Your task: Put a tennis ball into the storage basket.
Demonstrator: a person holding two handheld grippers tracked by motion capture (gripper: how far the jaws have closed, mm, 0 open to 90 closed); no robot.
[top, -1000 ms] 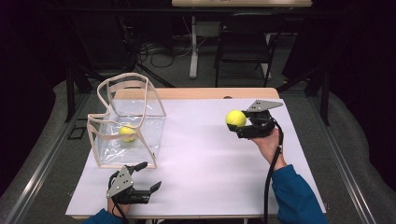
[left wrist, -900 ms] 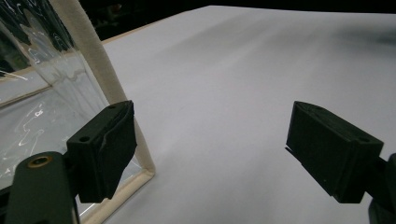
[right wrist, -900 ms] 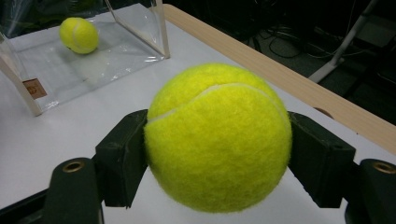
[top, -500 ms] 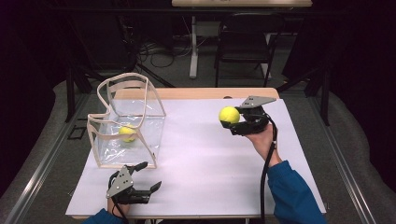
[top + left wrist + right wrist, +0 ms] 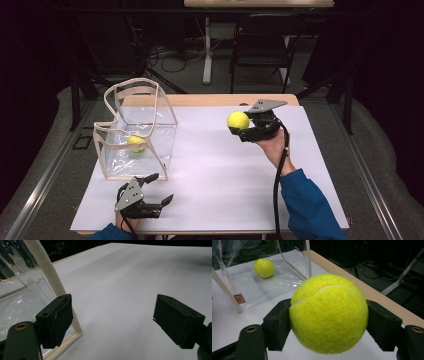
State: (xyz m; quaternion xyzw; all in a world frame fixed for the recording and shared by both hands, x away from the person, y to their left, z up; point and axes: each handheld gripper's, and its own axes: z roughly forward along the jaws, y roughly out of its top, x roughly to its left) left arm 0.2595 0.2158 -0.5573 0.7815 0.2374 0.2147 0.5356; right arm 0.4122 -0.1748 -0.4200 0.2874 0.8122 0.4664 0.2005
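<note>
On the far left of the table (image 5: 210,170) stands my clear bag (image 5: 135,132). It has a pale trim and its top is open. A yellow ball (image 5: 135,142) lies inside it, on the bottom. In my right gripper view I see that same ball through the clear side, far off at the upper left.

Just in front of the bag, near my edge of the table, are my left tongs (image 5: 160,189). They sit low over the white top. Their jaws are wide apart and hold nothing. In my left gripper view one jaw is just beside the bag's near corner, by the pale trim. I cannot tell if it touches.

The middle of the table is bare white.

To the right are my right tongs (image 5: 237,125). I hold them up above the table, pointing left at the bag. They are clamped on a second ball (image 5: 238,120), one jaw on each side of it. This ball is well apart from the bag.
</note>
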